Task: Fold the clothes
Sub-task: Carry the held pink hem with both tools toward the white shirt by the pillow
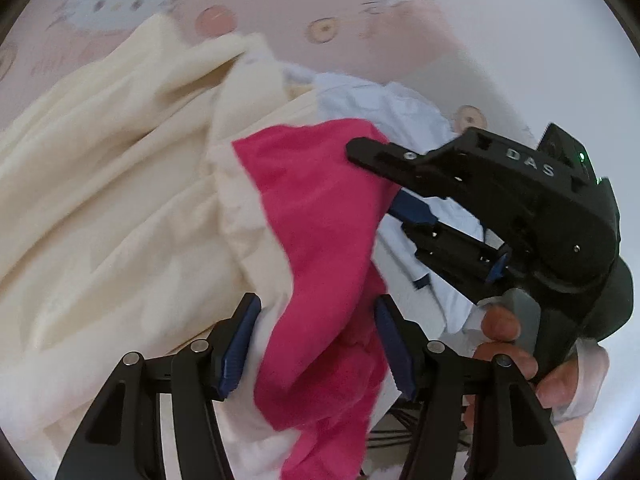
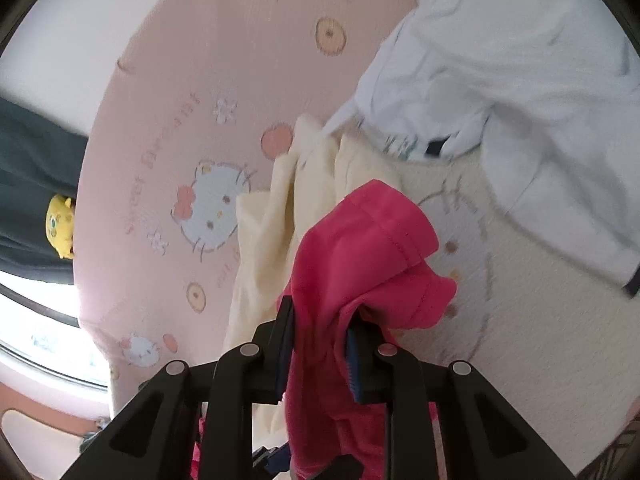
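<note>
Right claw point(image 2: 320, 344) clamps the pink garment point(image 2: 360, 248); left claw point(image 1: 316, 344) straddles it, pads apart; close left, then spread both corners evenly above the bed point(image 2: 168, 80).

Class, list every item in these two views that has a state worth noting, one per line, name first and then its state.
pink garment: lifted, bunched, hanging between both grippers.
cream garment: crumpled, unfolded, lying on the bed.
white garment: crumpled, unfolded, lying beside the cream one.
bedsheet: spread out flat under the clothes.
right gripper: shut on the pink garment.
left gripper: jaws partly apart, pink garment draped between them; grip unclear.
</note>
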Action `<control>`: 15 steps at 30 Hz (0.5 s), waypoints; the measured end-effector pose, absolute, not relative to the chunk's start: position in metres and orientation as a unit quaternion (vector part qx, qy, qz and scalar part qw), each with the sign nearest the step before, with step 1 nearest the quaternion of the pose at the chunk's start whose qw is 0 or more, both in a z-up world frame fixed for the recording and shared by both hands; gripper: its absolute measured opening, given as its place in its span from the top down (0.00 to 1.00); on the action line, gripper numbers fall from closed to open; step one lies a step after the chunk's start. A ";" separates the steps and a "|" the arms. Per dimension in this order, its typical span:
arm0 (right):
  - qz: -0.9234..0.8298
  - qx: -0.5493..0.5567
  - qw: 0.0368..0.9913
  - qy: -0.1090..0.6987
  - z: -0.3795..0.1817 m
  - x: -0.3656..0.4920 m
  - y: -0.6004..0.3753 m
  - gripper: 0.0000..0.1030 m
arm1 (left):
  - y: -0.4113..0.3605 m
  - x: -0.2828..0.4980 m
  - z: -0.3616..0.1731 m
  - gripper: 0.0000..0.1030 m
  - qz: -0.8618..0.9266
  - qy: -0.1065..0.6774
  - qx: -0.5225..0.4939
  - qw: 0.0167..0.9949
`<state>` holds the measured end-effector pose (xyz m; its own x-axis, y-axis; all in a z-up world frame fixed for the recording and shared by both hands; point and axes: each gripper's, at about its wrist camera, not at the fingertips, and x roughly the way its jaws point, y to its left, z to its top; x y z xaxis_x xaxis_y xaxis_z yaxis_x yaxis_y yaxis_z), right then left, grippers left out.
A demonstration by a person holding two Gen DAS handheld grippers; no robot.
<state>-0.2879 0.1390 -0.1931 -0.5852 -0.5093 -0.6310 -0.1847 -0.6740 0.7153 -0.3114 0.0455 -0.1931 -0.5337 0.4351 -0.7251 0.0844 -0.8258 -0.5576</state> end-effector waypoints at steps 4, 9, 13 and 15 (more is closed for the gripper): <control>-0.812 0.423 0.093 -0.390 -0.179 -0.282 0.158 0.79 | 0.066 -0.333 -0.191 0.70 0.830 -0.252 -0.483 0.119; -0.826 0.403 0.074 -0.387 -0.166 -0.285 0.179 0.79 | 0.073 -0.350 -0.194 0.70 0.822 -0.253 -0.493 0.130; -0.838 0.363 0.041 -0.405 -0.154 -0.276 0.211 0.82 | 0.077 -0.366 -0.200 0.70 0.808 -0.282 -0.494 0.151; -0.839 0.347 0.028 -0.418 -0.151 -0.268 0.230 0.82 | 0.079 -0.372 -0.205 0.70 0.798 -0.301 -0.496 0.162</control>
<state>-0.2683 0.2299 -0.1513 -0.7583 -0.3359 -0.5587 -0.2435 -0.6490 0.7207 -0.3721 0.0791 -0.2047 -0.4551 0.5581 -0.6938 0.0394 -0.7658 -0.6419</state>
